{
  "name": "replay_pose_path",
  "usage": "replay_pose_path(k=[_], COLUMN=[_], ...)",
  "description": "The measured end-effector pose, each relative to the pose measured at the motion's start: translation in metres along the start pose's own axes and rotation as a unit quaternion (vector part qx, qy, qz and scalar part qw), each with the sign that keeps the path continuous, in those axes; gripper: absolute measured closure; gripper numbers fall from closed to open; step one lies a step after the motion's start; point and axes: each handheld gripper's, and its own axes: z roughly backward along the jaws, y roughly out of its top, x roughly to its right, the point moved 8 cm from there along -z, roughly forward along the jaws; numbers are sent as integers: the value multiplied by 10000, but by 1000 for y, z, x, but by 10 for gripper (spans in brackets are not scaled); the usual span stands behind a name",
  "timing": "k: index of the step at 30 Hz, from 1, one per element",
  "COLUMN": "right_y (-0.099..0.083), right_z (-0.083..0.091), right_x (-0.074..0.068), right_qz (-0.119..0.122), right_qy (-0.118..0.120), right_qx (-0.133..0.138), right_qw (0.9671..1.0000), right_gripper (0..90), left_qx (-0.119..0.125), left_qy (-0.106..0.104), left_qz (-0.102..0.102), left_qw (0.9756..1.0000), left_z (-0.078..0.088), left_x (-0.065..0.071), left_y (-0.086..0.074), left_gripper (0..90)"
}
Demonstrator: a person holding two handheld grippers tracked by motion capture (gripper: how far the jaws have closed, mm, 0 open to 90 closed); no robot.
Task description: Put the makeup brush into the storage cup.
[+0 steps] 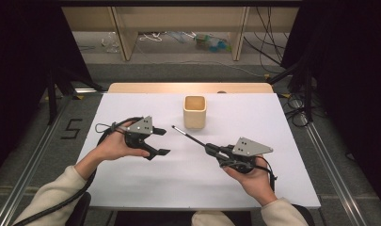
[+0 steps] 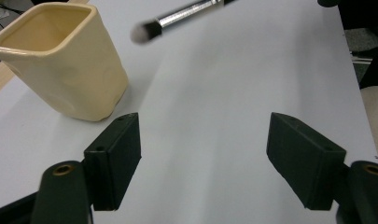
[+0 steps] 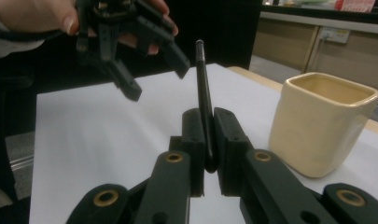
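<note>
While the right gripper (image 1: pixel 211 149) clamps the black handle of a makeup brush (image 1: pixel 190 137), its jaws pressed tight on the shaft in the right gripper view, the left gripper (image 1: pixel 162 141) stands wide with nothing between its jaws. The brush points up and to the left, its bristle tip lifted off the white table (image 1: pixel 273 122), just short of the cream cup (image 1: pixel 194 112) that stands at the far middle. The step in hand looks like carrying the brush to the cup. The next move would call for bringing the bristle end, or the handle, over the cup's mouth and tilting the brush steeper before letting go; the left gripper, near the cup's left side, could steady it. The brush tip is blurred in the left gripper view, and the cup's bottom is out of sight.
</note>
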Motion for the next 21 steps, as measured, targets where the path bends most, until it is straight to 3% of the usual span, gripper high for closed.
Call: replay_pose_path(k=[9,12,14,17,21], right_y=[9,10,11,12,13], right_z=[4,4,4,5,6], right_x=[2,2,3,5,6], right_qz=[-75,-65,-101,-131,-95], right_qy=[-165,-196,-206,-277,-280], right_qx=[334,416,445,536,550], right_qw=[9993,9989,9987,9981,9980], right_gripper=[843,842,843,843,843], left_qx=[147,307,381,630,985], left_qy=[-6,-22,13,-47,-95], left_qz=[205,298,230,362,625], left_qw=[9997,9991,9990,9973,9931], left_z=[-10,-14,-15,-14,-13], left_x=[7,9,10,12,15], left_y=[-7,-4,-1,8,20], left_gripper=[284,309,326,340,353])
